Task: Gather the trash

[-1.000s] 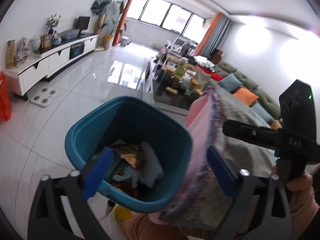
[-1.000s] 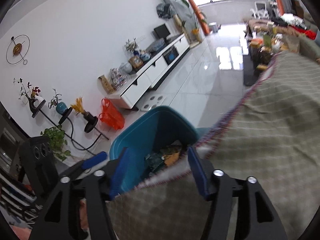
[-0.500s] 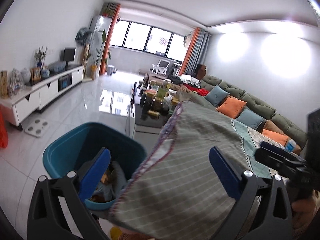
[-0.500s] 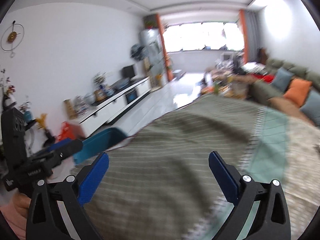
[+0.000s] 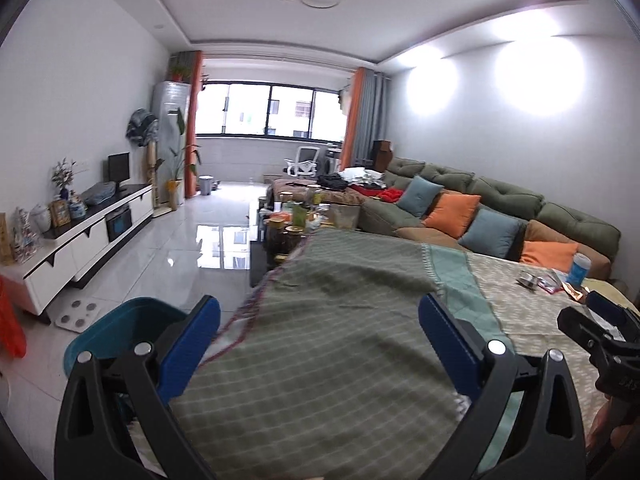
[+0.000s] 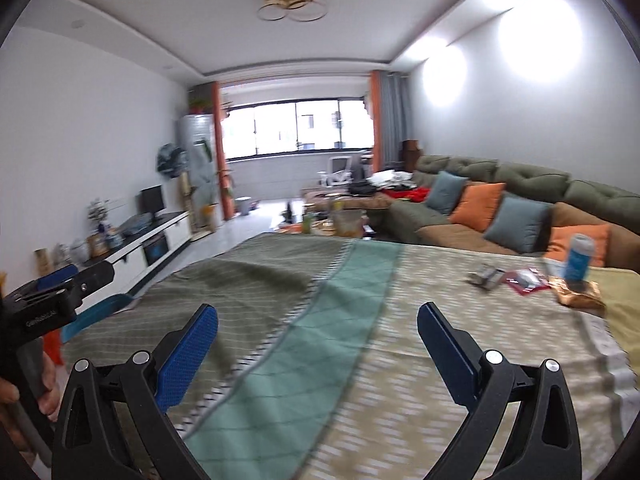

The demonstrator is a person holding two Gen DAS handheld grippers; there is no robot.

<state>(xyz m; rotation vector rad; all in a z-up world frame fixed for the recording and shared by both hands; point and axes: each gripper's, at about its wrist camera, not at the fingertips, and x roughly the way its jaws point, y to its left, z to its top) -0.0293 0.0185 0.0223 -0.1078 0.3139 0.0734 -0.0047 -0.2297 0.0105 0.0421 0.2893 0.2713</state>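
- Both tongs gape wide with nothing between the pads: left gripper (image 5: 319, 346), and right gripper (image 6: 317, 350), whose jaws have just been opening.
- Remaining trash sits at two o'clock on the green-and-beige patterned tablecloth (image 6: 400, 320): crinkly gold foil wrapper (image 6: 576, 295), red packet (image 6: 526, 280), blue drink can (image 6: 578, 258).
- Wrappers look light, slippery (pinch a raised crumpled edge, I'd say).
- Teal plastic bin (image 5: 116, 330) waits at eight o'clock.
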